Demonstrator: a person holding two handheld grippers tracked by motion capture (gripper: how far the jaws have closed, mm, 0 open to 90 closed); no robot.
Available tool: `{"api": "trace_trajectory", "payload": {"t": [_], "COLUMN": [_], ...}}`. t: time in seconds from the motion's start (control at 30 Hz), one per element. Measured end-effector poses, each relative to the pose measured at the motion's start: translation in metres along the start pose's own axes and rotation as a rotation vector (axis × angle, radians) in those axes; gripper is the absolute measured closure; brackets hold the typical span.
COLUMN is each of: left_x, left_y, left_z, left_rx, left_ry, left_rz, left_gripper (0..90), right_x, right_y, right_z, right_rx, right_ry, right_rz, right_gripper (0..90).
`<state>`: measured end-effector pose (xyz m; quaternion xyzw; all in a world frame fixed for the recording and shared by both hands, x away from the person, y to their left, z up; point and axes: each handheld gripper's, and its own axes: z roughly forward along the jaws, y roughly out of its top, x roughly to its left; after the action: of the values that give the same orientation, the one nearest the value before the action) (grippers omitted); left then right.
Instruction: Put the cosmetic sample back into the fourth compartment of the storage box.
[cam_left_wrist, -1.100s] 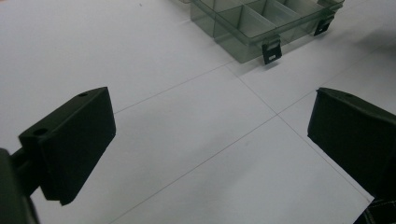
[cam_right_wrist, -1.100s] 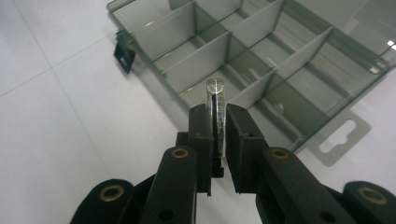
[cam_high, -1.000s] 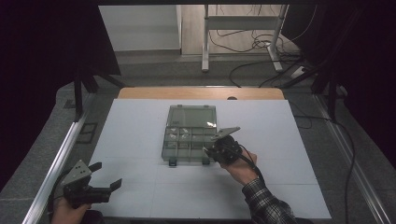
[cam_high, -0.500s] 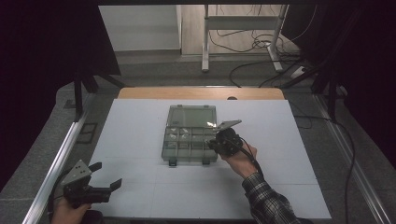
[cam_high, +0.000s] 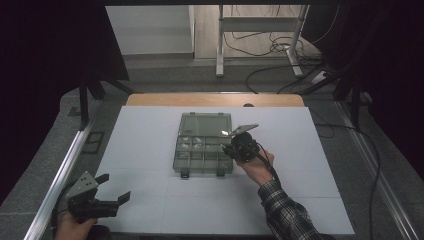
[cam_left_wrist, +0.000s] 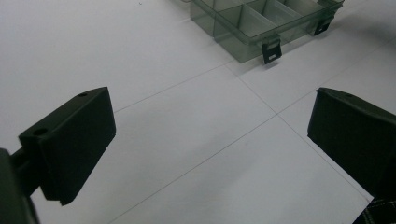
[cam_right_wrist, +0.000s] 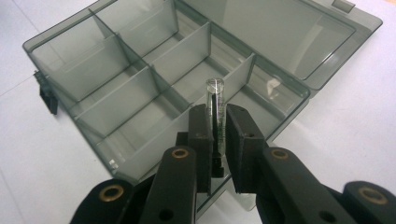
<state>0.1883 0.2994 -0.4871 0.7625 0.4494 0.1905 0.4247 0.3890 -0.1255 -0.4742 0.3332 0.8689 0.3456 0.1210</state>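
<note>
A smoky clear organiser box (cam_high: 204, 145) lies open mid-table, its lid (cam_high: 206, 123) folded back flat; its divided compartments (cam_right_wrist: 140, 88) look empty. My right gripper (cam_high: 235, 146) hovers over the box's right side, shut on a small clear vial (cam_right_wrist: 215, 109) that stands up between the pads above a right-hand compartment. My left gripper (cam_high: 114, 190) rests near the table's front left corner, jaws wide open with nothing between them; the box's front wall and its black latch (cam_left_wrist: 271, 50) lie well ahead of it.
The white table top (cam_high: 150, 150) has faint grid lines. A wooden strip (cam_high: 215, 99) runs along the far edge and a metal rail (cam_high: 55, 180) along the left. Cables and a stand's legs lie on the floor beyond.
My right gripper, with the vial in it, has shifted a little farther from the front edge along the box's right side. The left gripper has stayed where it was.
</note>
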Motion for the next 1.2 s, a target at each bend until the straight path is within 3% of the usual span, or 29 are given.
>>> {"api": "trace_trajectory", "payload": {"t": [0.6, 1.2], "left_x": [0.0, 0.0], "left_y": [0.0, 0.0], "left_z": [0.0, 0.0], "left_rx": [0.001, 0.001], "left_ry": [-0.002, -0.006], "left_rz": [0.0, 0.0], "left_gripper": [1.4, 1.4], "right_x": [-0.011, -0.012], "right_y": [0.007, 0.008], "right_z": [0.015, 0.026], "right_rx": [0.0, 0.015], "right_ry": [-0.034, -0.053], "right_rz": [-0.006, -0.013], "right_gripper": [79.7, 76.7]}}
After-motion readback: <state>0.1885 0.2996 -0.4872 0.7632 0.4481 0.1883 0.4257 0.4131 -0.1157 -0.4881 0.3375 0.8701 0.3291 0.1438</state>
